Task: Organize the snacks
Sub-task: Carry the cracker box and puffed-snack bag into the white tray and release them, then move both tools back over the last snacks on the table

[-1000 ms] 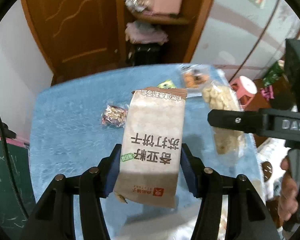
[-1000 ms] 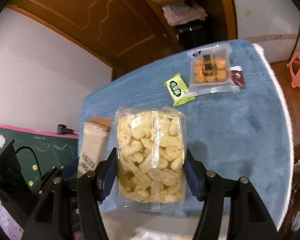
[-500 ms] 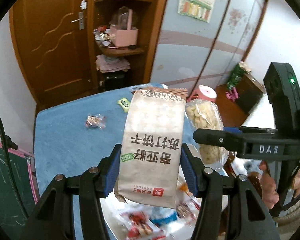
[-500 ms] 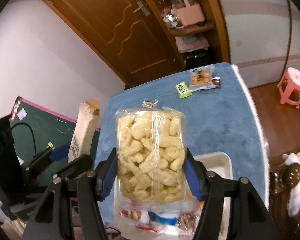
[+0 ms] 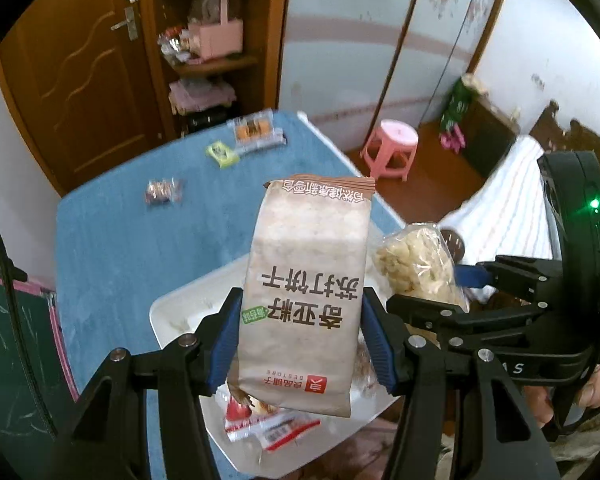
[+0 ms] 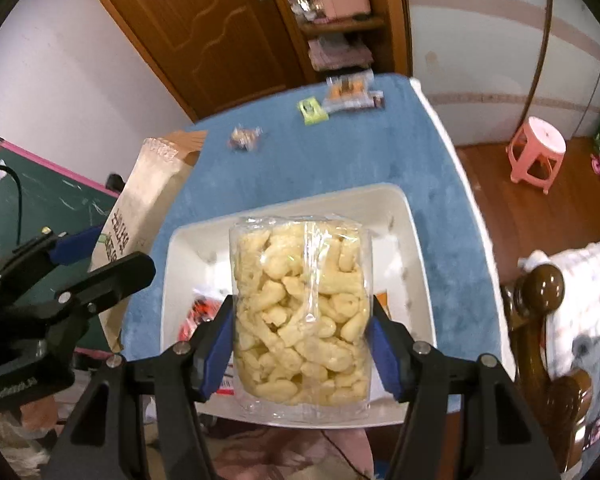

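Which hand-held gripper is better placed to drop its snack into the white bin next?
Probably the right hand-held gripper: its clear puffed-snack bag hangs over the white bin. The left hand-held gripper holds its cracker pack nearer the bin's edge.

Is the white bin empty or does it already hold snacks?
Not empty: the white bin holds small packets at its near end.

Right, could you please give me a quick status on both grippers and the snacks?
Left gripper shut on brown paper cracker pack. Right gripper shut on clear bag of yellow puffs. Both above white plastic bin; path clear.
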